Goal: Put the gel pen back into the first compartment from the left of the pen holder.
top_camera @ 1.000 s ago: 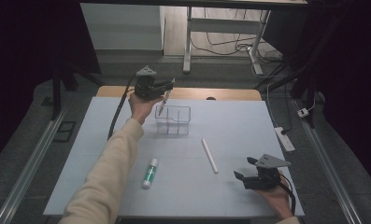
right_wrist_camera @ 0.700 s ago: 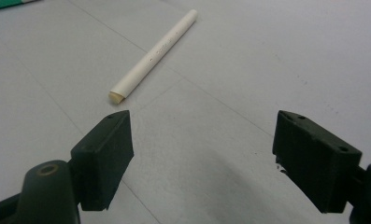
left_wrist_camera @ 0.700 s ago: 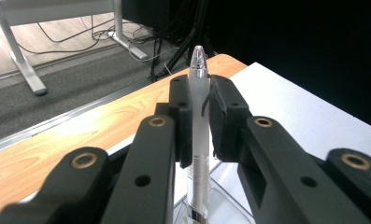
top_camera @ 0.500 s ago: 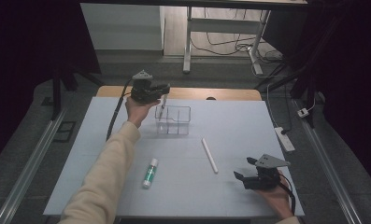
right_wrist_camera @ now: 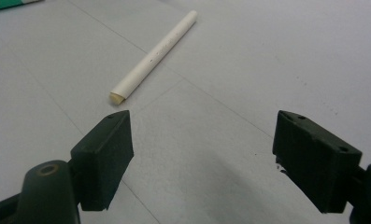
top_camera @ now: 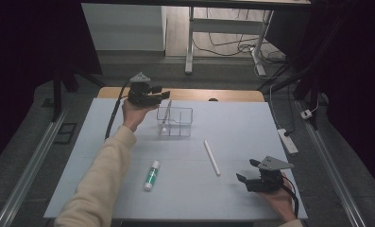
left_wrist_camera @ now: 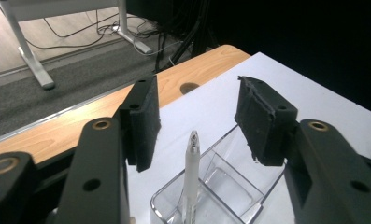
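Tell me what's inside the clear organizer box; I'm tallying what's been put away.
A pen stands leaning in one compartment of the clear organizer box, apart from the left gripper, whose jaws have just been opening. The other compartment looks empty. The pen's lower end cannot be seen.

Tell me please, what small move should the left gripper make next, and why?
Probably lift the left gripper straight up and away from the clear box. Its jaws have just been opening, and the pen now stands leaning inside the box, between the pads but touched by neither. The white stick and the green tube lie on the table, waiting.
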The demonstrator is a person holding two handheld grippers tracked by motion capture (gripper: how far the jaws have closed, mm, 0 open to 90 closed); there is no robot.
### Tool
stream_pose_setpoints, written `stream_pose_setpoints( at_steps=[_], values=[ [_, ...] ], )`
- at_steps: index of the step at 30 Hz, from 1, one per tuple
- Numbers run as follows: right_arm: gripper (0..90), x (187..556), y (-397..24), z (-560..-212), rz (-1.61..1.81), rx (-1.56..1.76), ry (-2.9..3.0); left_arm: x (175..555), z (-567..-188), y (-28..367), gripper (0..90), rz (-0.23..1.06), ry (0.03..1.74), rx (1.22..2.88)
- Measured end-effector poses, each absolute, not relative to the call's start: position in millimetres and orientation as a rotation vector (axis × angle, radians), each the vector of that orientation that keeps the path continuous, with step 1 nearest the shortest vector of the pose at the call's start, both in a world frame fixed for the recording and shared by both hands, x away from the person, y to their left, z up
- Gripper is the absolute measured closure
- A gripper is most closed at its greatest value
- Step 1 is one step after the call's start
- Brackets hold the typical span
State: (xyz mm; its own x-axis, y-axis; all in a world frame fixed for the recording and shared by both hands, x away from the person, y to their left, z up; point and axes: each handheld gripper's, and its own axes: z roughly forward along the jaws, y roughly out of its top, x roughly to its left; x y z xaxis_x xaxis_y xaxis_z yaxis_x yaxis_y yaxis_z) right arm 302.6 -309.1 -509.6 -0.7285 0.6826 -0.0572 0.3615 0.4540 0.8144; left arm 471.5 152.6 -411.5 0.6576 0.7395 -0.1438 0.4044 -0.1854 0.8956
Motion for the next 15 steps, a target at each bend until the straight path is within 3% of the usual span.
stream_pose_setpoints(
  at_steps=[15],
  values=[
    [19.6,302,-310,-509,1.169,0.888,2.323,444,-412,163,43.8,0.401,0.881,1.913]
  ],
)
